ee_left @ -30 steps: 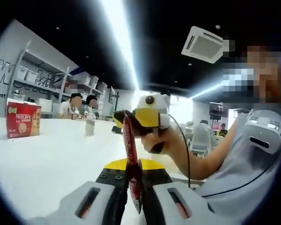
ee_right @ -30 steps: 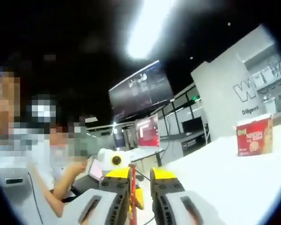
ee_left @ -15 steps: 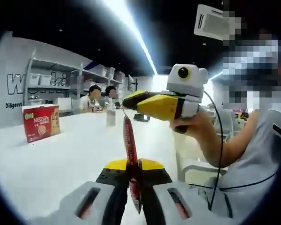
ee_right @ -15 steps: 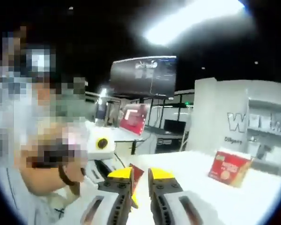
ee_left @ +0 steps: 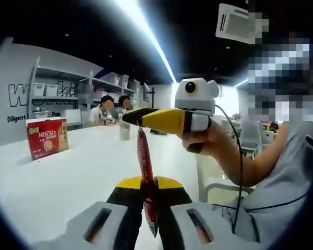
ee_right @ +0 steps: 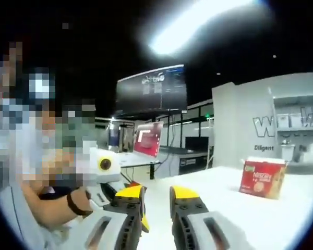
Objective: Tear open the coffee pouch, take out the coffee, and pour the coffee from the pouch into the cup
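- The room is big, with a dark ceiling, a long bright light strip (ee_left: 146, 36) and a grey wall with shelves (ee_left: 68, 94).
- A wide white table (ee_left: 68, 172) stretches away in the left gripper view and also shows in the right gripper view (ee_right: 281, 208).
- A red coffee box (ee_left: 47, 138) stands on the table, far off to the left in the left gripper view. In the right gripper view the same box (ee_right: 262, 178) stands at the right.
- Two people sit at the far end of the table (ee_left: 110, 108), with a bottle (ee_left: 125, 130) near them.
- The left gripper (ee_left: 148, 195) is shut tight on a thin red coffee pouch (ee_left: 144, 161). The pouch stands straight up out of the closed yellow tips.
- The right gripper (ee_left: 133, 115) comes in from the right in the left gripper view, held in a hand (ee_left: 206, 140). Its yellow tips sit right at the top end of the pouch and look closed on it.
- In the right gripper view the right gripper (ee_right: 156, 195) shows its two yellow tips with a small gap between them. A bit of red and yellow shows at the left tip, too small to tell what it is.
- The left gripper (ee_right: 112, 182) shows low in the middle-left of the right gripper view, and its tips cannot be seen clearly there.
- A dark screen (ee_right: 151, 88) hangs up high in the right gripper view, with a red sign (ee_right: 147, 139) below it.
- An air vent (ee_left: 235, 23) sits in the ceiling.
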Demonstrator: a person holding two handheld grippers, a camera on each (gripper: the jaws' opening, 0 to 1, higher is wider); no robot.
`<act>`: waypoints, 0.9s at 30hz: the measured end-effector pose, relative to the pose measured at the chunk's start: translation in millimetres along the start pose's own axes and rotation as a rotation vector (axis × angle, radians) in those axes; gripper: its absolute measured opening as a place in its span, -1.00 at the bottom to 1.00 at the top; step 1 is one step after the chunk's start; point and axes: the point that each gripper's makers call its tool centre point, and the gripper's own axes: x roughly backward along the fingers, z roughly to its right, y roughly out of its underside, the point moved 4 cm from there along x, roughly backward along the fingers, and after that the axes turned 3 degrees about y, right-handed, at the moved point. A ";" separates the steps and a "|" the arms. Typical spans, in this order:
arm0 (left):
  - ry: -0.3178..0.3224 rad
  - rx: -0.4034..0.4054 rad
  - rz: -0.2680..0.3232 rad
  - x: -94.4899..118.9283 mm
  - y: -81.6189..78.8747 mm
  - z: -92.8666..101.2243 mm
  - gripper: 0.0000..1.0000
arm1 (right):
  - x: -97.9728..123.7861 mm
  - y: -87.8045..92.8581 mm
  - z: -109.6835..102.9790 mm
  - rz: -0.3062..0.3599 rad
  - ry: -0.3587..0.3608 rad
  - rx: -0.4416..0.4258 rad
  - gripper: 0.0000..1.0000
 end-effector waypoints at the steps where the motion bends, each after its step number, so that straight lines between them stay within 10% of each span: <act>1: 0.002 0.001 0.000 -0.1 0.0 0.2 -0.81 | -0.3 0.2 0.1 -0.002 0.000 0.004 -0.58; 27: 0.006 0.002 0.007 0.4 -1.3 2.7 -0.81 | 7.5 17.6 -3.5 -0.041 -0.004 0.011 -0.52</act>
